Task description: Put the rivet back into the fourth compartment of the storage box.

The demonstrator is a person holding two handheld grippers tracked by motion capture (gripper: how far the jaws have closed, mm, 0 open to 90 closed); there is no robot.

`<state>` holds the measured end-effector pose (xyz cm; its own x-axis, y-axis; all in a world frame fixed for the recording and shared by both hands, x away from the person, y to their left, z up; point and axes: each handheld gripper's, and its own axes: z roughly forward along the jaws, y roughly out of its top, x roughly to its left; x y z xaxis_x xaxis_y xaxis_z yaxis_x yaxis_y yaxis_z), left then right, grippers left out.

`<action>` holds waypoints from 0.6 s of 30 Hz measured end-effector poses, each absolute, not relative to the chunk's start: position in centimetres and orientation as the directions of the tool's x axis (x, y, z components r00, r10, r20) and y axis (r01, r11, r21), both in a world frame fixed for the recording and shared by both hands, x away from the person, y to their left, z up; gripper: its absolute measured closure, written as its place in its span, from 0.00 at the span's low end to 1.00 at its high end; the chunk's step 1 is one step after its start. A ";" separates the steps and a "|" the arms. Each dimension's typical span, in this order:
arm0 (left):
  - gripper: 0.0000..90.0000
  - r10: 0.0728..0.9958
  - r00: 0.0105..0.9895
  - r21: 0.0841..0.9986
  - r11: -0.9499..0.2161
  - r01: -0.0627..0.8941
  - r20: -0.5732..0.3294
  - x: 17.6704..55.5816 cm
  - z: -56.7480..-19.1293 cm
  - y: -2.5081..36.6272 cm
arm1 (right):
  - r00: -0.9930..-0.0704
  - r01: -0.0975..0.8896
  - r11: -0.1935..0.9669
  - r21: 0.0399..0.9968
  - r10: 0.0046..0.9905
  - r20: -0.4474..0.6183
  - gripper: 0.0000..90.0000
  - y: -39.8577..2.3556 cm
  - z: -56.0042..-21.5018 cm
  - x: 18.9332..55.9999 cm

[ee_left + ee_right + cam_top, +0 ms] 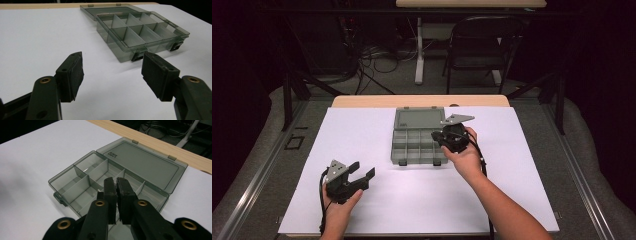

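A smoky grey clear organiser box [417, 146] lies open in the middle of the table, and its compartments look empty. Its lid [419, 119] is folded back flat behind it. My right gripper [436, 136] hovers over the box's right side, jaws shut with nothing seen between them. The right gripper view has these shut jaws [115, 180] above the middle compartments of the box [75, 183], with the lid [147, 162] beyond. My left gripper [363, 169] rests near the front left, open and holding nothing. In its own view the jaws [112, 57] stand wide apart, short of the box [140, 32].
A white sheet [362, 135] covers most of the wooden table [362, 101]. Beyond the far edge, a dark folding chair [482, 45], a white desk leg [419, 50] and loose cables [377, 60] sit on the floor.
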<state>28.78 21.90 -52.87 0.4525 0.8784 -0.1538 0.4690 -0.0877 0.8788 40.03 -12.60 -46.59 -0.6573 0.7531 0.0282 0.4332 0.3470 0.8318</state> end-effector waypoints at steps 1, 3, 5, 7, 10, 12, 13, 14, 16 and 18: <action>0.38 0.879 0.452 0.879 -0.087 0.470 -0.155 28.8 -52.9 21.9 | -0.655 0.439 0.347 0.829 0.755 0.031 0.96 -12.6 -46.7 40.1; 0.38 0.878 0.453 0.878 -0.088 0.471 -0.155 28.8 -52.9 21.9 | -0.648 0.443 0.348 0.826 0.761 0.027 0.96 -12.5 -46.9 40.4; 0.38 0.878 0.453 0.878 -0.088 0.470 -0.155 28.8 -52.9 21.9 | -0.641 0.453 0.343 0.823 0.767 0.033 0.96 -12.4 -47.1 40.7; 0.38 0.877 0.455 0.878 -0.090 0.470 -0.154 28.8 -52.9 21.9 | -0.635 0.456 0.341 0.822 0.772 0.032 0.96 -12.3 -47.3 41.1; 0.38 0.878 0.453 0.876 -0.090 0.473 -0.155 28.8 -52.9 21.9 | -0.626 0.463 0.344 0.817 0.779 0.028 0.96 -12.2 -47.5 41.6; 0.38 0.878 0.452 0.877 -0.088 0.473 -0.155 28.8 -52.9 21.9 | -0.619 0.472 0.340 0.814 0.785 0.031 0.96 -12.2 -47.7 41.8; 0.38 0.878 0.452 0.877 -0.088 0.473 -0.155 28.8 -52.9 21.9 | -0.616 0.474 0.337 0.813 0.787 0.034 0.96 -12.1 -47.7 42.0; 0.38 0.878 0.452 0.877 -0.089 0.473 -0.155 28.8 -52.9 21.9 | -0.614 0.478 0.337 0.811 0.788 0.034 0.96 -12.1 -47.8 42.1; 0.38 0.878 0.453 0.877 -0.088 0.472 -0.156 28.8 -52.9 21.9 | -0.610 0.482 0.335 0.809 0.791 0.036 0.96 -12.1 -48.0 42.3; 0.38 0.878 0.453 0.877 -0.088 0.473 -0.156 28.8 -52.9 21.9 | -0.607 0.484 0.338 0.807 0.794 0.031 0.96 -12.1 -48.3 42.5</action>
